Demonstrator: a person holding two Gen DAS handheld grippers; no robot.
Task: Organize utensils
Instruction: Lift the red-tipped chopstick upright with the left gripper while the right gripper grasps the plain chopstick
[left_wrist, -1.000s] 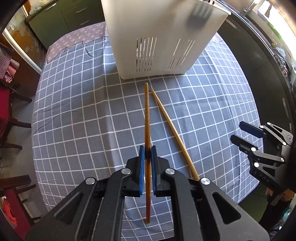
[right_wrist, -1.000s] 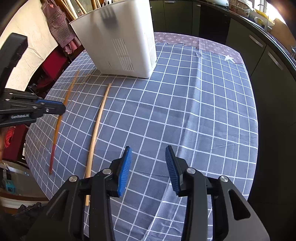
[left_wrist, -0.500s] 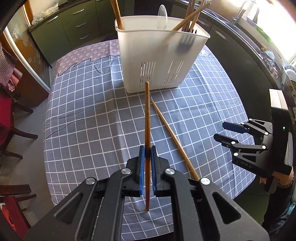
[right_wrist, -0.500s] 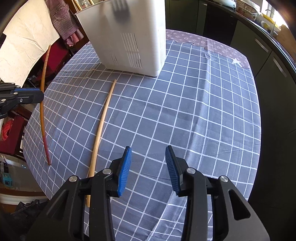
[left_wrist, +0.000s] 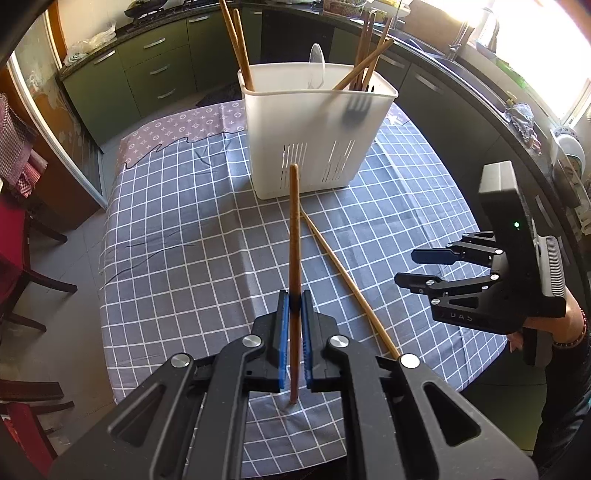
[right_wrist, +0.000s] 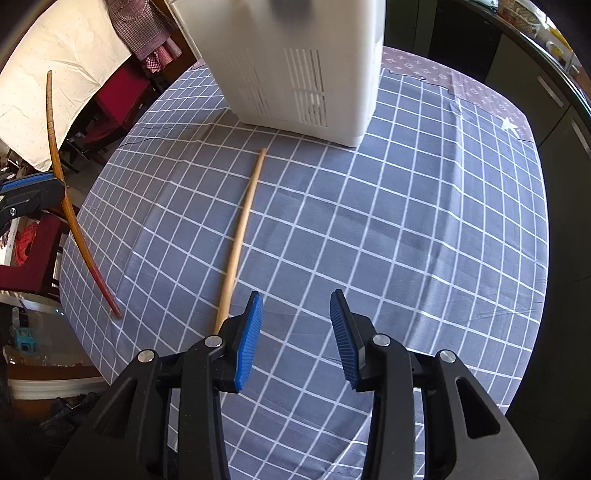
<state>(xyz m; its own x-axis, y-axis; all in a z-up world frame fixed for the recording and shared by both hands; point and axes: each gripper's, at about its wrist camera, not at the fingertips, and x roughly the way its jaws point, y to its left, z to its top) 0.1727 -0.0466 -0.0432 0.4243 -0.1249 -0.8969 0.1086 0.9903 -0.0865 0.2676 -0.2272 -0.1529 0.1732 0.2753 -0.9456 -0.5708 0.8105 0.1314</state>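
My left gripper (left_wrist: 294, 302) is shut on a dark brown chopstick (left_wrist: 294, 236) and holds it lifted above the table, tilted up toward the white utensil caddy (left_wrist: 314, 144). The same chopstick shows at the left of the right wrist view (right_wrist: 70, 214). A lighter chopstick (left_wrist: 343, 280) lies on the checked cloth, also in the right wrist view (right_wrist: 240, 236). My right gripper (right_wrist: 295, 321) is open and empty, above the cloth near the lighter chopstick's near end. The caddy (right_wrist: 295, 66) holds several chopsticks and a white spoon.
The round table carries a grey checked cloth (left_wrist: 184, 229). Dark chairs (left_wrist: 22, 266) stand to the left. Green kitchen cabinets (left_wrist: 140, 74) and a counter run behind and to the right.
My left gripper has lifted the dark chopstick off the cloth and drawn back from the caddy. The right gripper has moved forward toward the caddy, still open.
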